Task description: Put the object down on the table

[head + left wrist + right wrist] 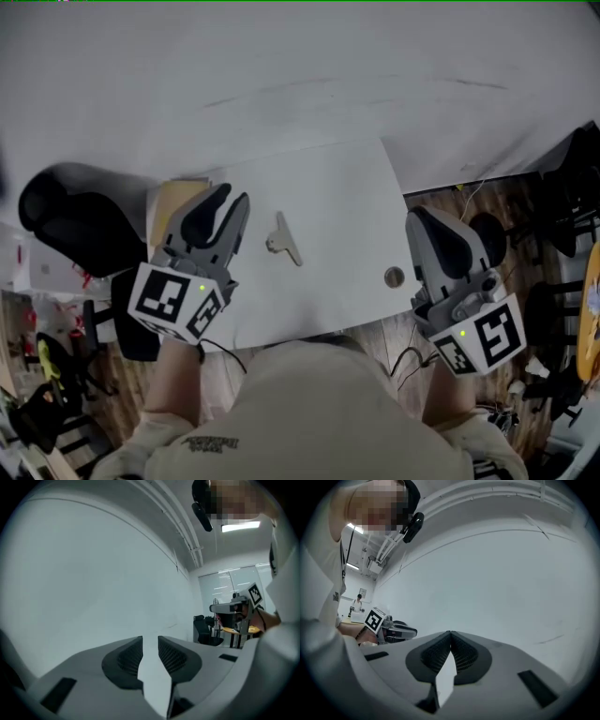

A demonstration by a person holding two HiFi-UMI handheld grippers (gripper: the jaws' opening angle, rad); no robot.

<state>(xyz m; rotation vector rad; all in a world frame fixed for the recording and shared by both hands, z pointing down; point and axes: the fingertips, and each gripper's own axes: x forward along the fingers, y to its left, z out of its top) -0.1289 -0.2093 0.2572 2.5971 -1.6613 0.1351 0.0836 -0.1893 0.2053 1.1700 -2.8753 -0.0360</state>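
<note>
A small beige, peg-like object [283, 246] lies flat on the white table [347, 187], free of both grippers. My left gripper [230, 199] hovers just to its left. Its jaws [150, 637] stand a narrow gap apart with nothing between them, only pale wall beyond. My right gripper [419, 217] is at the table's right edge, well away from the object, its fingertips [450, 632] meeting and empty. Both gripper views look out at a pale wall and do not show the object. Each gripper shows in the other's view: the right gripper [234, 607] and the left gripper [393, 631].
A small round disc [394, 277] sits near the table's right front corner. A black chair [70, 220] and a tan box [173, 202] stand left of the table. Wooden floor with cables and dark stands [562, 187] lies to the right.
</note>
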